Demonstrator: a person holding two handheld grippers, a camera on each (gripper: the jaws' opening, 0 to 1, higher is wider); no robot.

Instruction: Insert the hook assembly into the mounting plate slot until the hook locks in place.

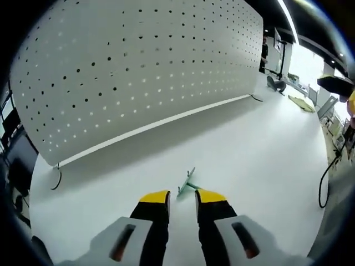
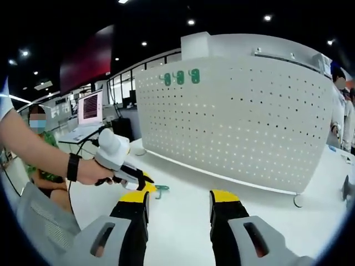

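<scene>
In the left gripper view a white pegboard panel (image 1: 138,72) fills the upper half of the frame, standing upright on a white table (image 1: 260,149) and dotted with rows of small holes. Low in the centre of that frame the left gripper (image 1: 182,200) rises from the bottom edge, its two yellow-tipped black jaws standing apart with nothing between them. Just beyond the tips, a little right of centre, a small green hook (image 1: 187,186) lies flat on the table, close to the right jaw's tip; whether it touches I cannot tell. A dark cable (image 1: 324,180) curls along the right edge of the frame. In the right gripper view the same pegboard panel (image 2: 238,122) stands across the middle and right of the frame, and three green hooks (image 2: 181,77) hang in a row near its upper left corner. The right gripper (image 2: 178,200) comes up from the bottom, its jaws wide apart and holding nothing. At the left of that frame a person's hand (image 2: 91,172), with a dark band on the wrist, grips the left gripper (image 2: 145,183), whose yellow tips point down at the green hook (image 2: 161,189) on the table (image 2: 183,221), left of centre. A laptop screen (image 2: 90,108) glows in the background at the upper left.
</scene>
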